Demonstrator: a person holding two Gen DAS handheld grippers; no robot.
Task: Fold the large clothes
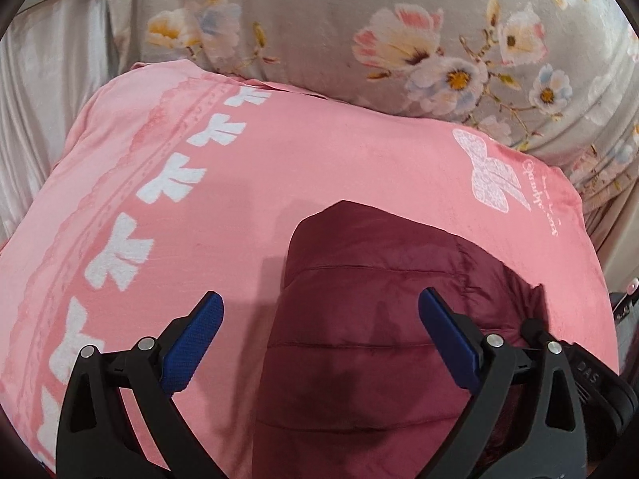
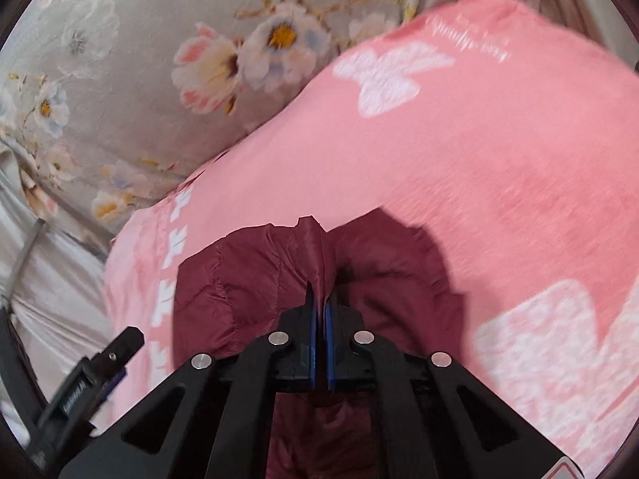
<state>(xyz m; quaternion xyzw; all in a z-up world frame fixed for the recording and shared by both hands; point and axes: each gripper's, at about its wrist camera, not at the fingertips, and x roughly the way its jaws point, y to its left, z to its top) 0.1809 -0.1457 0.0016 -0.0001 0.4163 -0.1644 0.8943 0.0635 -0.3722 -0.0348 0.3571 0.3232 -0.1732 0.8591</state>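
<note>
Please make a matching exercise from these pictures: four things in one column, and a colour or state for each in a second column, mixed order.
1. left gripper
2. right gripper
3. padded jacket
4. blanket

a. pink with white bows
b. dark red
c. shut on a fold of fabric
d. wide open, nothing between the pads

Pairs: 1-d, 2-c, 3-b, 4-a

Left gripper (image 1: 319, 315): my black plastic frame, two splayed arms with triangular cut-outs.
Left fingers (image 1: 191, 343): blue textured pads on black backing.
Rivets: round silver pins at each joint I see.
Right gripper (image 2: 319, 299): same black frame, four silver pins.
Right fingers (image 2: 329, 343): thin blue pads.
Marking: white lettering on the side housing, unreadable.
</note>
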